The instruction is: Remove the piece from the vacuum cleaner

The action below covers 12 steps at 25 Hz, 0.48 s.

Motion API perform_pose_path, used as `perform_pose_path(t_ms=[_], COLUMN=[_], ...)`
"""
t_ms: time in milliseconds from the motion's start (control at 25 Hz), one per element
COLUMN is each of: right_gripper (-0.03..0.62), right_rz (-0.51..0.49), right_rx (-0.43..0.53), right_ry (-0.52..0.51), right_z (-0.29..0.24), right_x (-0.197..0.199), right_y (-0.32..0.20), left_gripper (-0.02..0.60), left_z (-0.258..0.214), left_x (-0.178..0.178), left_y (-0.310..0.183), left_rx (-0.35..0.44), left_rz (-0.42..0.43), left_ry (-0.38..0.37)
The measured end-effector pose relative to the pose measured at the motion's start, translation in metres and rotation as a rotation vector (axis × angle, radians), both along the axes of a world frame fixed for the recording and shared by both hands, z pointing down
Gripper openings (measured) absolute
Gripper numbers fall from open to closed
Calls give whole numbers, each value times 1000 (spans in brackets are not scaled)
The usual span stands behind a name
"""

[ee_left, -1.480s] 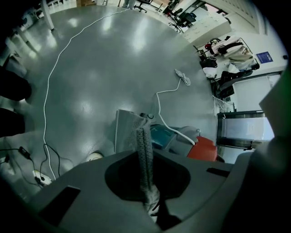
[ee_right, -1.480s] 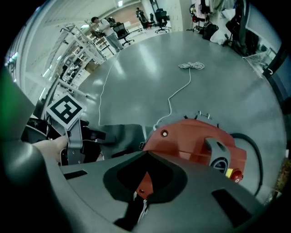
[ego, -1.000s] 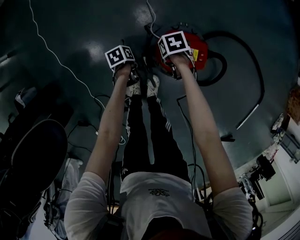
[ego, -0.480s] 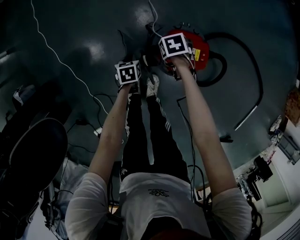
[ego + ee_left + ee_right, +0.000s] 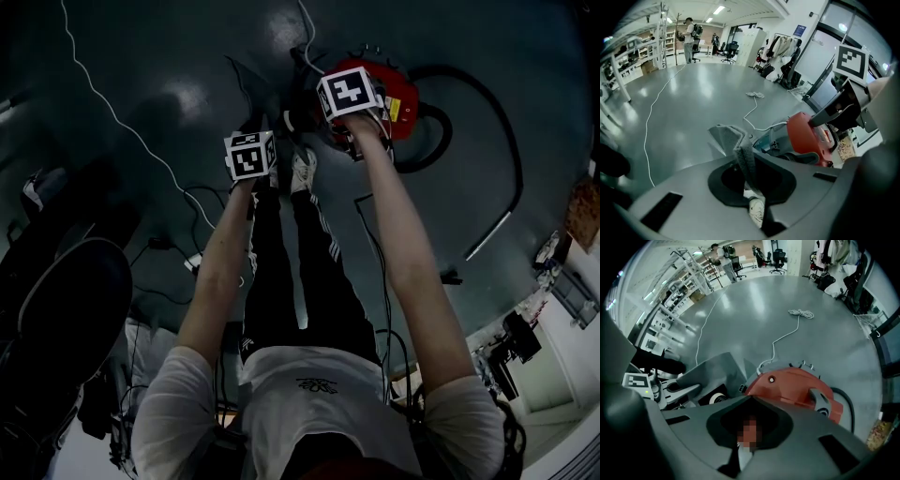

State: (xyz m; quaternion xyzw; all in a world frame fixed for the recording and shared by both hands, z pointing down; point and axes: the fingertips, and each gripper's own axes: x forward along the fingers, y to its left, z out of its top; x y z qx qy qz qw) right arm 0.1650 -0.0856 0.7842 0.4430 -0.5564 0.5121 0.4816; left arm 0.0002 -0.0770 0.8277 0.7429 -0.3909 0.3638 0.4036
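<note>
"Where's the piece?"

"Our left tongs [image 5: 744,157] pinch the grey felt piece [image 5: 725,137], just beside the red vacuum cleaner [image 5: 804,138]."

"And the other?"

"Our right tongs [image 5: 750,399] look pressed together at its top."

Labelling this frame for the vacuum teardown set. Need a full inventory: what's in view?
vacuum cleaner: one, red, on the floor under the right gripper
hose: one, black, looping away from the vacuum cleaner
grey piece: one, grey, clamped in the left gripper beside the vacuum cleaner
white cables: two, white, trailing across the floor
shelving racks: several, white, far side of the room
bystander: one, by the racks
shoes: two, white, the person's own, next to the vacuum cleaner
left gripper: grey, shut on the grey piece
right gripper: grey, jaws together, over the vacuum cleaner
</note>
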Motion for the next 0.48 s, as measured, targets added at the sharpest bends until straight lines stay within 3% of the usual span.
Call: perform_pose_path(t_ms=[160,480], right_gripper=[11,11], right_rz=[-25,17], right_rx=[7,-20], right_ry=[33,59], right_z=[2,7], right_x=[-1,0], right_y=[1,2], left_gripper=[15,15], left_z=[0,1], left_x=[-2,-6], left_y=[0,2], left_rx=[16,15], left_rz=[26,10], left_ry=[9,43])
